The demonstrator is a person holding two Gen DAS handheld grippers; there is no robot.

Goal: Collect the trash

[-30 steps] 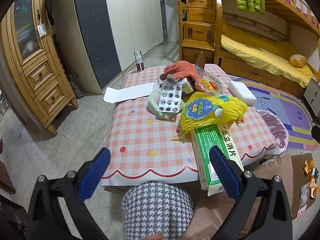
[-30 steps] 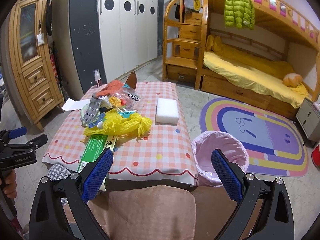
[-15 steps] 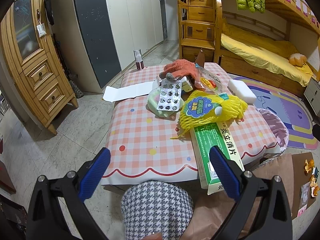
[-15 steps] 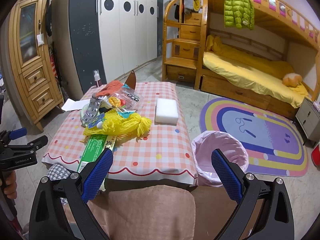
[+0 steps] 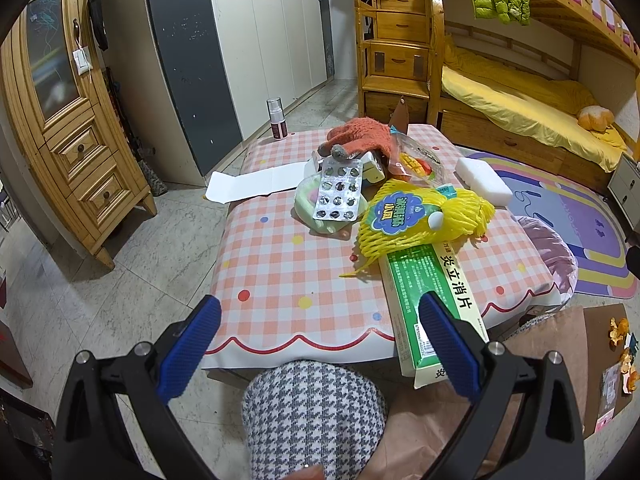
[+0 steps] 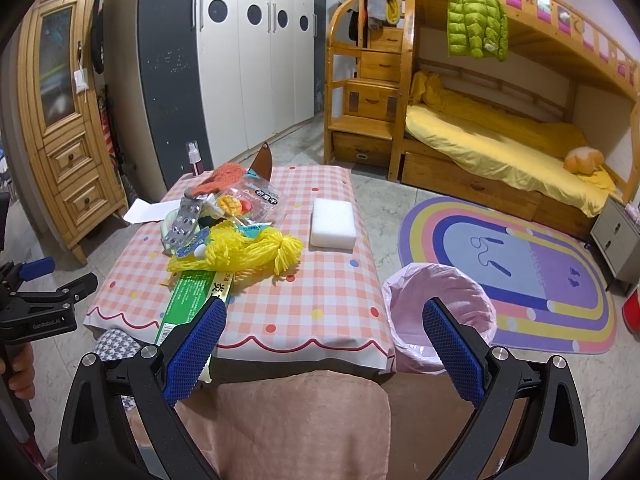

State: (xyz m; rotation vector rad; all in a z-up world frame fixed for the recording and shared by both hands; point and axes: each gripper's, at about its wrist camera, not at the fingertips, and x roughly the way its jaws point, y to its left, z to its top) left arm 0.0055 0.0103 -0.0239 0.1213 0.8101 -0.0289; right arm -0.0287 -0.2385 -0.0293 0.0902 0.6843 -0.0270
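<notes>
A low table with a checked cloth [image 5: 280, 264] holds a heap of trash: a green medicine box [image 5: 428, 292] overhanging the near edge, yellow foam netting [image 5: 416, 220], a silver blister pack [image 5: 340, 192], a snack bag [image 5: 416, 160], an orange glove [image 5: 364, 136] and a white foam block [image 5: 484, 180]. The heap also shows in the right wrist view, netting [image 6: 240, 252] and box [image 6: 188, 300]. A pink-lined trash bin [image 6: 440, 312] stands right of the table. My left gripper [image 5: 320, 344] is open and empty before the near edge. My right gripper [image 6: 324, 344] is open and empty.
A white paper [image 5: 256, 184] hangs off the table's left edge, a spray bottle [image 5: 276, 118] stands at its far corner. A wooden cabinet [image 5: 68, 120] stands left, a bunk bed [image 6: 500, 140] and rainbow rug [image 6: 520, 264] right. My knees sit under both grippers.
The left gripper has eased slightly toward the table. The right gripper has hardly moved. Nothing on the table has shifted.
</notes>
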